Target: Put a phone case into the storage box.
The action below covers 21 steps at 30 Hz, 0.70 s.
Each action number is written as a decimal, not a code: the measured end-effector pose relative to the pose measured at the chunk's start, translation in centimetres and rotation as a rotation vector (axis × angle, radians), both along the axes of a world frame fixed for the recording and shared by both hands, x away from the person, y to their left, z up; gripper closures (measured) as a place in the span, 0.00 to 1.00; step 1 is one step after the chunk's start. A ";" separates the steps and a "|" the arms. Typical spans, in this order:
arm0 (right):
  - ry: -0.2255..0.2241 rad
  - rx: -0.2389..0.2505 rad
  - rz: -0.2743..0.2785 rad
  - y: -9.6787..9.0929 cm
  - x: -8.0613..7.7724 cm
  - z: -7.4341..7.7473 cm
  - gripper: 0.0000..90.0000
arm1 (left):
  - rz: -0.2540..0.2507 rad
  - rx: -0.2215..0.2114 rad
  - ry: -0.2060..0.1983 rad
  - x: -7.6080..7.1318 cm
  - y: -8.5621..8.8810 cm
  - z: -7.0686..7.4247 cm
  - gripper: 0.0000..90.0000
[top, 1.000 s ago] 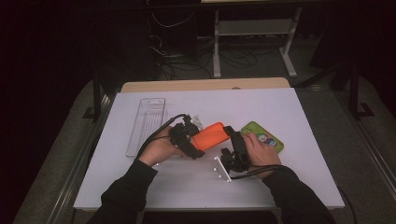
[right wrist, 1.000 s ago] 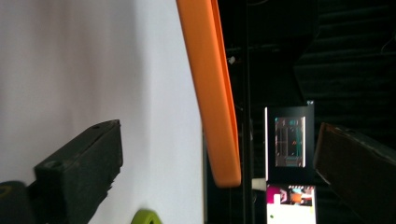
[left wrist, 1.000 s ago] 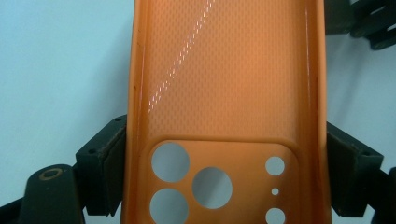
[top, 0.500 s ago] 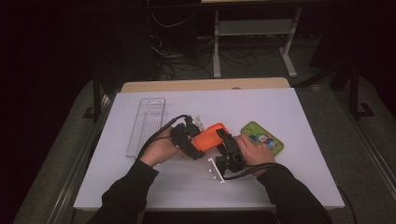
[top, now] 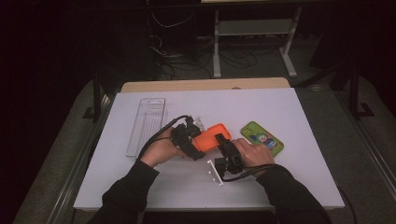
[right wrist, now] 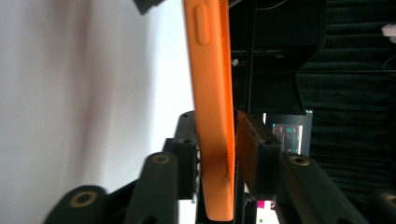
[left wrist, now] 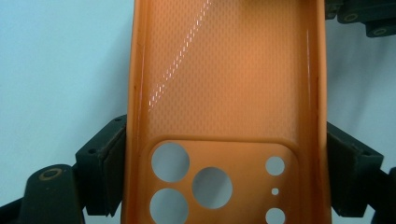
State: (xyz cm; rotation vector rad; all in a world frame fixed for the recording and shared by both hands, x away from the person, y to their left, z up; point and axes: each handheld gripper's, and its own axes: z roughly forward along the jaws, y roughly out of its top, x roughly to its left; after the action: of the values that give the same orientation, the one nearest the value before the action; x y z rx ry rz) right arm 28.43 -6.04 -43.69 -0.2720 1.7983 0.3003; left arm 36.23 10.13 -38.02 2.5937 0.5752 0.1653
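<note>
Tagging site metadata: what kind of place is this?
Probably a lab or data-capture station: a white table in a dark room, loose cables on the floor behind, a metal stand, and a lit screen at the back.

Phone case (top: 212,136) you hold: bright orange; inside face (left wrist: 224,70) carries fine dotted texture, glossy streak across it. Side edge (right wrist: 212,93) same orange, plain. Both your grippers black: left gripper (top: 187,135), right gripper (top: 226,148); brass-coloured rivets at joints. Phone (top: 262,138) on table: lime green surround, screen multicoloured with blue, white, red patches. Table top (top: 289,107) pale lavender-white. Tray (top: 146,125) clear, ribbed. Your sleeves (top: 122,196) black.
</note>
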 end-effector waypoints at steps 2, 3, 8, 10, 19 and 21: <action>0.004 -0.002 0.000 0.0 0.0 -0.1 0.81 | -0.001 0.000 0.000 0.0 0.0 0.0 0.18; 0.008 -0.006 -0.001 0.0 0.0 -0.1 0.83 | -0.003 -0.001 0.001 0.0 0.0 0.1 0.18; 0.012 -0.039 -0.001 0.1 -0.2 -0.3 0.86 | -0.011 -0.002 0.002 0.0 0.1 0.1 0.18; 0.020 -0.036 -0.002 0.2 -0.2 -0.4 0.87 | -0.018 -0.002 -0.005 0.1 0.2 0.1 0.18; 0.004 -0.027 0.004 0.0 -0.3 -0.2 0.87 | -0.043 -0.039 -0.025 0.1 0.8 0.4 0.14; 0.004 -0.025 0.000 -0.1 -0.3 -0.2 0.87 | -0.046 -0.055 -0.017 0.1 1.0 0.7 0.09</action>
State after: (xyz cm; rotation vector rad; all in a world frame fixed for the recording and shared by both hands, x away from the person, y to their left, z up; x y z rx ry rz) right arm 28.16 -6.09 -43.88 -0.2888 1.8070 0.2790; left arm 36.31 11.16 -37.34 2.5472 0.5068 0.1540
